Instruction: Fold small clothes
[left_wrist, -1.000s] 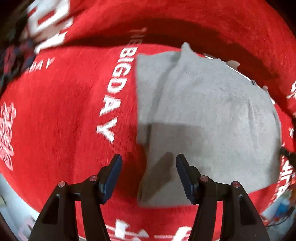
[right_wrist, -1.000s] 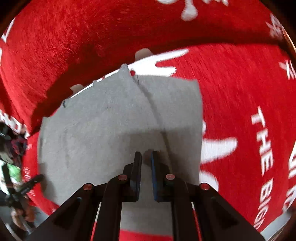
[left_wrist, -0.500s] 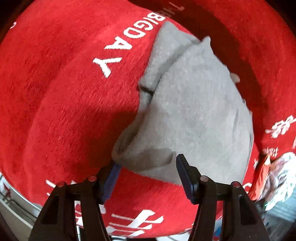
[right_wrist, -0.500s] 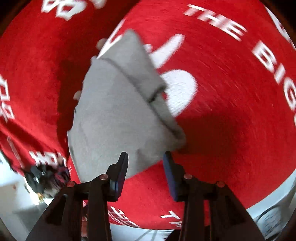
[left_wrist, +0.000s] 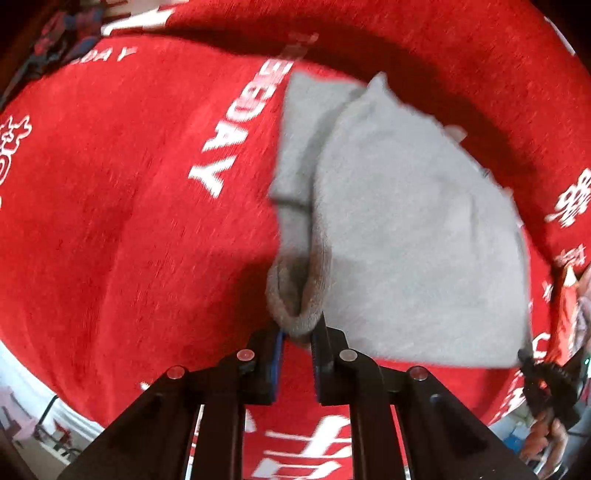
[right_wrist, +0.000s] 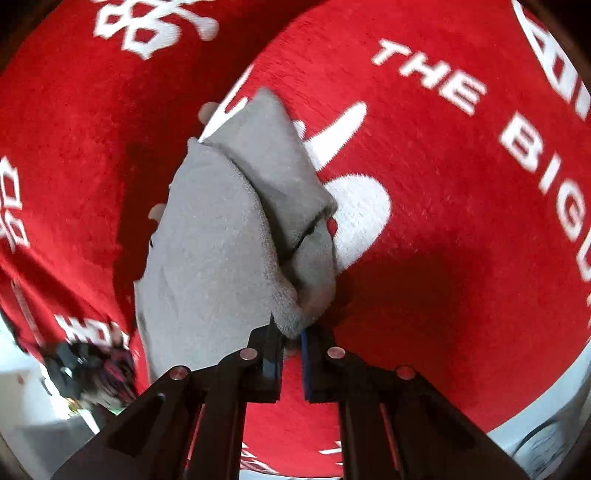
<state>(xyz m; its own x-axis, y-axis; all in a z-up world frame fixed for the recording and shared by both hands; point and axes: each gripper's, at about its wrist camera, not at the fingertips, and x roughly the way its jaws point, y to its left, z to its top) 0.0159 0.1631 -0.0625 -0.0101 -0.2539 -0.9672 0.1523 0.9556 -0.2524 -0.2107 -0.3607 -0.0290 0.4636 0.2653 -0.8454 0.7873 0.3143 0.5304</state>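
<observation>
A: What do the left tongs have hold of?

B: The left gripper (left_wrist: 298, 334) is pinched narrow on a bunched corner of the small grey fleece garment (left_wrist: 406, 229). The fabric rolls up into a thick lip right between the blue-padded fingers (left_wrist: 277, 354), low in the centre of the left wrist view.

A: And where does the garment lie from there?

B: It spreads from that pinched corner up toward the upper right of the frame, resting on the red plush cloth with white lettering (left_wrist: 129, 206). A folded layer shows along its left edge, beside the white letters.

A: The right tongs?

B: The right gripper (right_wrist: 291, 338) is also drawn close, clamped on another rolled corner of the same grey garment (right_wrist: 214, 240), low in the centre of its view. The cloth rises from the jaws toward the upper left, with an overlapping flap on its right side.

A: What sits under it there?

B: The same red cloth (right_wrist: 461, 258), with a white shape just right of the garment and white words running down the right of the frame. The picture is a little blurred
</observation>
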